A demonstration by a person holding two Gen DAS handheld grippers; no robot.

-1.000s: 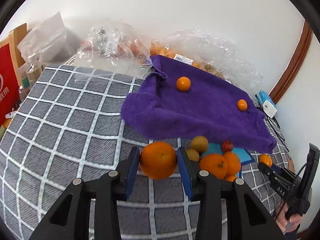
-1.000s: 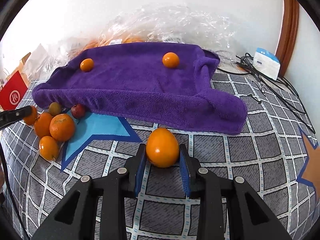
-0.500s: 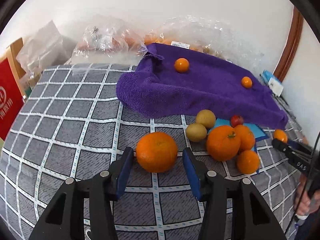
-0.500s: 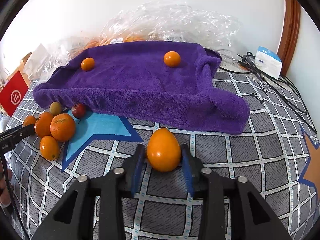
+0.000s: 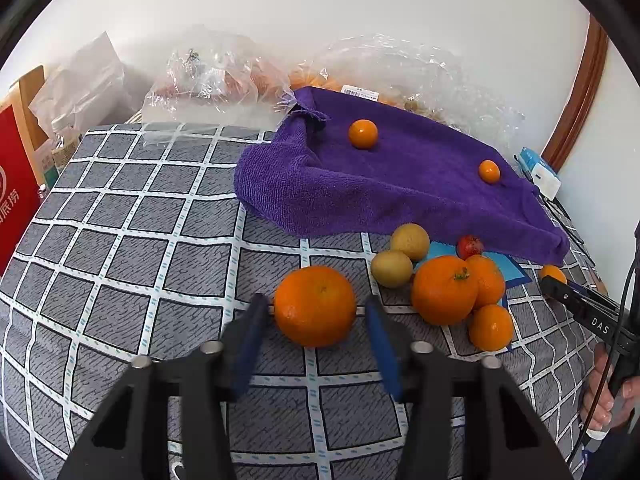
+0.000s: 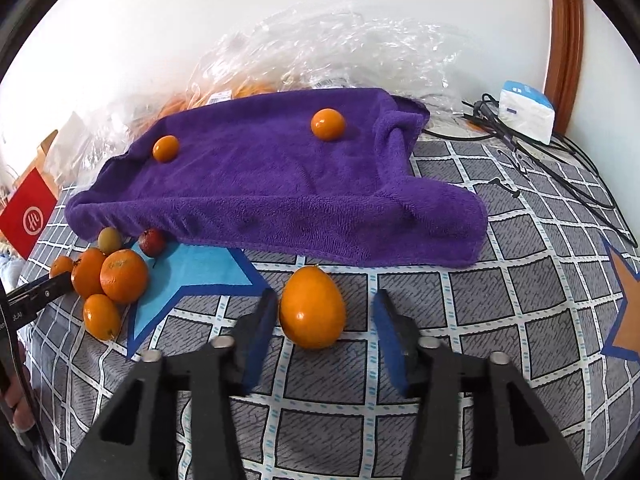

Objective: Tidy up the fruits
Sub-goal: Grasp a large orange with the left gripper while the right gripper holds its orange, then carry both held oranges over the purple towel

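A: On the grey checked cloth (image 5: 120,264) we see our left gripper (image 5: 316,320) with its jaws spread around a large mandarin (image 5: 315,306). There is a gap on either side of the fruit, so the blue pads do not press it, though the jaws have just been closing in.

B: Our right gripper (image 6: 325,312) is much the same. An egg-shaped orange fruit (image 6: 313,307) rests on the cloth between its jaws. The left pad is right beside the fruit; whether it touches we cannot tell. The right pad stands clear of it. These jaws have just been closing too, yet nothing is pinched.

A: Just right of our mandarin, in the left wrist view, we find the pile of fruit (image 5: 460,284): a big stemmed orange, smaller orange ones pressed against it, two yellow-green fruits and a small red one behind.

B: We see that pile at the left of the right wrist view, partly on the blue star print (image 6: 192,276). Behind everything lies the purple towel (image 6: 272,184), rumpled, with two small oranges (image 6: 327,124) resting on top, well apart.

A: Past the towel, against the white wall, we see clear plastic bags (image 5: 216,76) holding more fruit. A red box (image 5: 12,196) stands at the far left.

B: And a white and blue box (image 6: 526,110) with black cables sits at the far right.
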